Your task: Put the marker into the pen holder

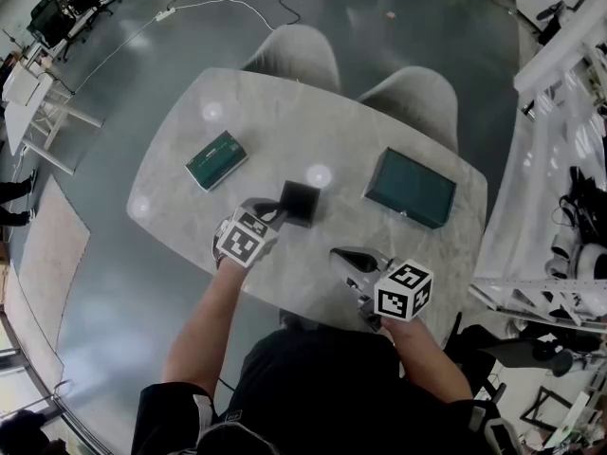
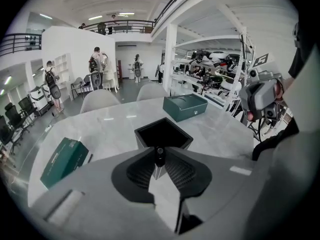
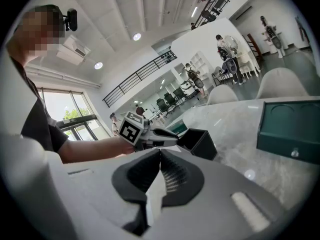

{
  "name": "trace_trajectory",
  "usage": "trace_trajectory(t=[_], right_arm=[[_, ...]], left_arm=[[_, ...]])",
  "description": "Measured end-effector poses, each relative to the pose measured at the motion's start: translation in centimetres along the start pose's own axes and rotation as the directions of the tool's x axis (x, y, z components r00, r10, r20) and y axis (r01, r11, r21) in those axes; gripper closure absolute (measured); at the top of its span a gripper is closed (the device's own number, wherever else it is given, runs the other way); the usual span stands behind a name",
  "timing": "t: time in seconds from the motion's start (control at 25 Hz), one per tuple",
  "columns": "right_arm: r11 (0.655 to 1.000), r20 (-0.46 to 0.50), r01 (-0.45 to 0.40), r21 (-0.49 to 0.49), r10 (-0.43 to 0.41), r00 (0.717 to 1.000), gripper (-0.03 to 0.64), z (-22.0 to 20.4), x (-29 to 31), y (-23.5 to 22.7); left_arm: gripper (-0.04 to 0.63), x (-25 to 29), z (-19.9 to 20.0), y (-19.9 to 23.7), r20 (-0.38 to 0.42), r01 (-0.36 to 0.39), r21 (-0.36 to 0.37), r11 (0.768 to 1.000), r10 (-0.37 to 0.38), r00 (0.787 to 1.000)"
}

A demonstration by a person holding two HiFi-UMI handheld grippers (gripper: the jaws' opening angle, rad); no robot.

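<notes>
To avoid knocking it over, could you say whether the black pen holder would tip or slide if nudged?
The pen holder looks squat and square, so tipping seems unlikely. On the glossy table it may slide.

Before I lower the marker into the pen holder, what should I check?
1. Marker clamped in the left gripper: ok, jaws shut on it.
2. Pen holder upright, mouth open: ok.
3. Marker over the opening: cannot tell, its tip shows at the near rim.
4. Right gripper out of the way: ok, jaws shut, empty, apart from the holder.
5. Small green box and large green box clear of the holder: ok.
</notes>
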State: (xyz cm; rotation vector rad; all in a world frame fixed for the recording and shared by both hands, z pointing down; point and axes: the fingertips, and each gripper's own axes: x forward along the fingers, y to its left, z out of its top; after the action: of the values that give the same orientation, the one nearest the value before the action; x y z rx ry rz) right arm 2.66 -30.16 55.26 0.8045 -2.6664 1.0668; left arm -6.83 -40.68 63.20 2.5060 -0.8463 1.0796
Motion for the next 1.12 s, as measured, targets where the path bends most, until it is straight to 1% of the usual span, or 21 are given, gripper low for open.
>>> trace_trajectory(t=[0.08,0.16,0.24,0.36,0.48,0.64,0.8,0.88,1.04,1.12], right_arm=[[1.000,-0.001,0.002,-0.004,-0.002,1.000,0.612,0.0,0.0,0.1],[1.000,-0.003,0.007,-0.012,-0.007,1.000,0.612,0.1,-0.1,0.2],[1.000,-0.001,0.021,-0.021,-0.021,1.000,0.612,0.5,-0.2,0.1],[0.998,0.020,0.044,-0.039,-0.043,0.999,0.614,1.8,-0.5,0.3],[0.995,0.035,0.060,-0.084,-0.057,0.998,0.612,3.0,-0.6,1.7],[0.987,0.053,0.065,-0.149,-0.058,0.997,0.613,3.9,0.4,5.1],[0.980,0.074,0.051,-0.191,-0.038,0.997,0.612,3.5,1.6,8.8],[0.976,0.078,0.050,-0.210,-0.034,0.996,0.613,3.2,2.1,10.5],[0.970,0.075,0.053,-0.237,-0.036,0.997,0.612,2.1,2.6,13.5],[0.968,0.066,0.052,-0.246,-0.037,0.997,0.612,1.5,2.7,14.7]], left_arm=[[0.526,-0.4,0.1,-0.1,0.018,0.003,-0.013,1.000,-0.003,1.000],[0.502,-1.1,0.4,-0.2,0.043,0.004,-0.023,1.000,-0.003,0.999],[0.499,-2.2,0.7,-0.3,0.076,-0.004,-0.033,0.999,0.006,0.997],[0.499,-4.5,1.0,-0.4,0.141,-0.030,-0.055,0.998,0.038,0.989],[0.499,-7.2,0.5,-0.6,0.199,-0.046,-0.083,0.996,0.061,0.978],[0.499,-12.1,-1.6,-0.7,0.269,-0.055,-0.125,0.991,0.087,0.959],[0.502,-16.7,-4.4,-1.0,0.321,-0.076,-0.159,0.984,0.124,0.939],[0.506,-18.6,-5.7,-1.4,0.327,-0.080,-0.163,0.983,0.131,0.936],[0.525,-21.3,-8.3,-2.5,0.331,-0.063,-0.184,0.981,0.122,0.936],[0.529,-22.6,-9.1,-3.1,0.344,-0.063,-0.197,0.978,0.129,0.930]])
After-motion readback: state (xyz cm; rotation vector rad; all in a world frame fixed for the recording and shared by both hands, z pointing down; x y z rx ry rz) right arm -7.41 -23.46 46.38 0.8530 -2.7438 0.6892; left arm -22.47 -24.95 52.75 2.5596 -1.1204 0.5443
